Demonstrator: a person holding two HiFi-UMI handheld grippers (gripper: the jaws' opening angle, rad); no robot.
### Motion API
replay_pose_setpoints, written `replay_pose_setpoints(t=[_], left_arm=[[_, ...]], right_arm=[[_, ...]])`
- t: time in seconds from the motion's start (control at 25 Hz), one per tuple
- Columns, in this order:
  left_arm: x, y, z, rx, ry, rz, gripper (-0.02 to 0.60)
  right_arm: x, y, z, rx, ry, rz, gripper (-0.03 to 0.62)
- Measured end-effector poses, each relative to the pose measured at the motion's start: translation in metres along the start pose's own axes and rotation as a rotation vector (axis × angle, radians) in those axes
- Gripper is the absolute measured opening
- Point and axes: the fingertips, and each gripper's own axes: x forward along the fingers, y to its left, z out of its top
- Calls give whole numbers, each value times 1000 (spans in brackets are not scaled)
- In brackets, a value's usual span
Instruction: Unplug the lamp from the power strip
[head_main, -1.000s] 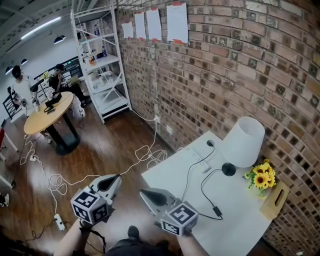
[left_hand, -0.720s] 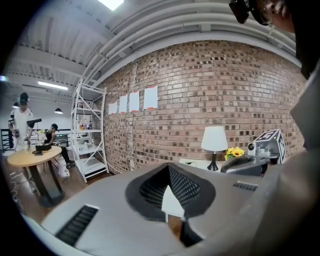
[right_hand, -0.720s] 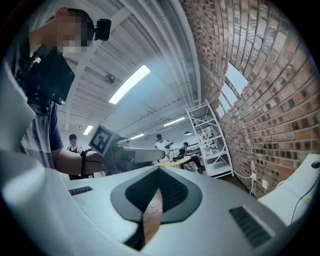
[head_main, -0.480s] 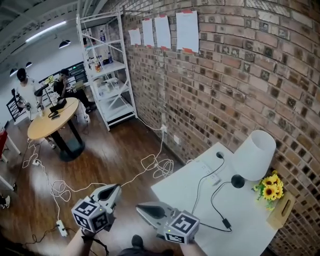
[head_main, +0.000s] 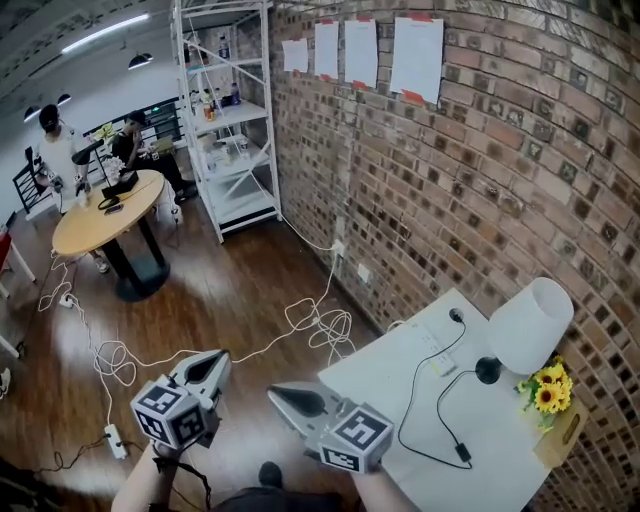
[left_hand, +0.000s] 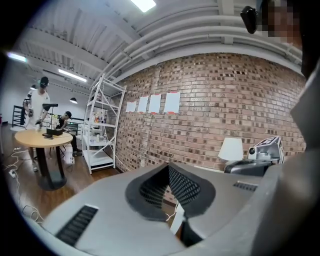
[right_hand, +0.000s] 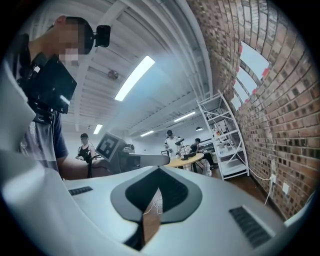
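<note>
The lamp has a white shade (head_main: 530, 325) and a black base (head_main: 488, 370), and it stands on the white table (head_main: 400, 420) by the brick wall. Its black cord (head_main: 420, 415) loops over the table to a plug (head_main: 456, 316) at the white power strip (head_main: 432, 350). My left gripper (head_main: 222, 358) and right gripper (head_main: 275, 393) hover off the table's left edge, above the wood floor, well short of the strip. Both are shut with nothing in them. In the left gripper view the left gripper (left_hand: 167, 167) points toward the lamp (left_hand: 231, 149). The right gripper (right_hand: 159, 170) faces the room.
Yellow sunflowers (head_main: 548, 395) and a wooden holder (head_main: 560, 432) sit behind the lamp. White cables (head_main: 310, 322) trail across the floor from a wall outlet (head_main: 340, 247). A white shelf rack (head_main: 228, 120) and a round table (head_main: 100, 220) with people stand further back.
The head view has swung left: the table and lamp now lie further right and lower in it. Both grippers stay shut and have dropped a little, toward the lower left.
</note>
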Motion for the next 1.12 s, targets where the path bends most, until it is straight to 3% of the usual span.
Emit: replay_pose_setpoints(t=[0.2, 0.4, 0.56, 0.72, 1.12], left_arm=[[5, 35, 3, -26, -15, -10, 17], [5, 66, 8, -63, -21, -57, 17], [3, 96, 10, -87, -27, -47, 17], [9, 112, 4, -58, -9, -41, 18], [1, 145, 3, -25, -5, -45, 18]], right_arm=[[35, -6, 7, 10, -8, -10, -6], [72, 8, 25, 33, -62, 85, -6], [104, 7, 16, -8, -3, 66, -6], [127, 4, 7, -55, 55, 50, -6], [174, 7, 4, -75, 79, 57, -6]])
